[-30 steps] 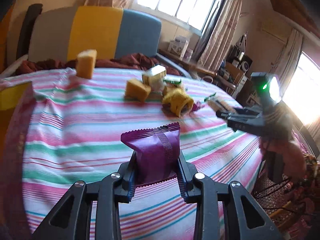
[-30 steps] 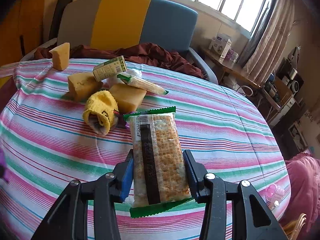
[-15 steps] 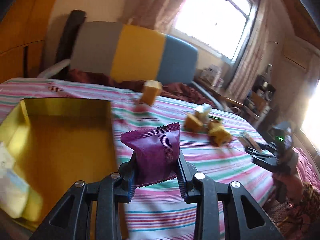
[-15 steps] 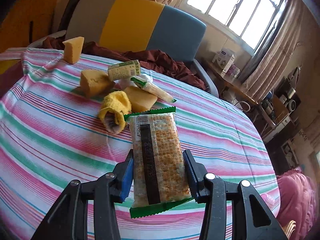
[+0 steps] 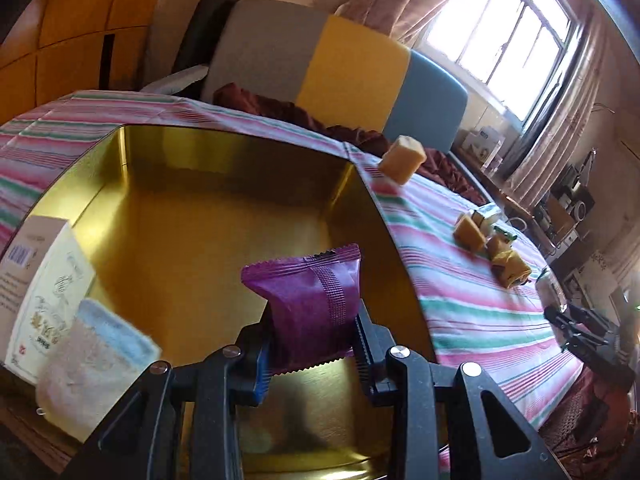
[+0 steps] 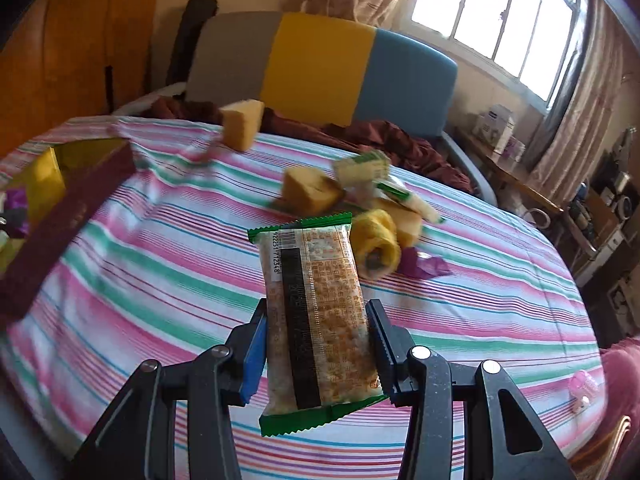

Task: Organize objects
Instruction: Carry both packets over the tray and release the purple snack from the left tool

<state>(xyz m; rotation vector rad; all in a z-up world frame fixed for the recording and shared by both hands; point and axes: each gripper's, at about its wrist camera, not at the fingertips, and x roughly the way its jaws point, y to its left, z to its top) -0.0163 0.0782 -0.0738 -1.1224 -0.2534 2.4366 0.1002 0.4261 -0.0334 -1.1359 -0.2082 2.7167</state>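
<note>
My left gripper (image 5: 314,344) is shut on a purple snack packet (image 5: 310,300) and hangs over the open gold tin box (image 5: 200,208), above its near right part. Inside the box at the left lie a cream printed carton (image 5: 40,280) and a pale cloth pouch (image 5: 88,364). My right gripper (image 6: 316,344) is shut on a long cracker packet with green ends (image 6: 316,312), held above the striped tablecloth (image 6: 160,272). The same box (image 6: 60,200), maroon outside, shows at the left of the right wrist view.
Yellow sponge blocks (image 6: 308,192), a rolled yellow cloth (image 6: 376,244), a small green-and-white carton (image 6: 362,166), a green-tipped packet (image 6: 404,196) and a purple packet (image 6: 424,264) lie clustered mid-table. One sponge block (image 6: 242,122) stands near the far edge. A grey, yellow and blue sofa (image 6: 320,68) is behind.
My left gripper swung left with the purple packet, from over the bare cloth to over the gold box. My right gripper also moved left with the cracker packet, bringing the box into its view.
</note>
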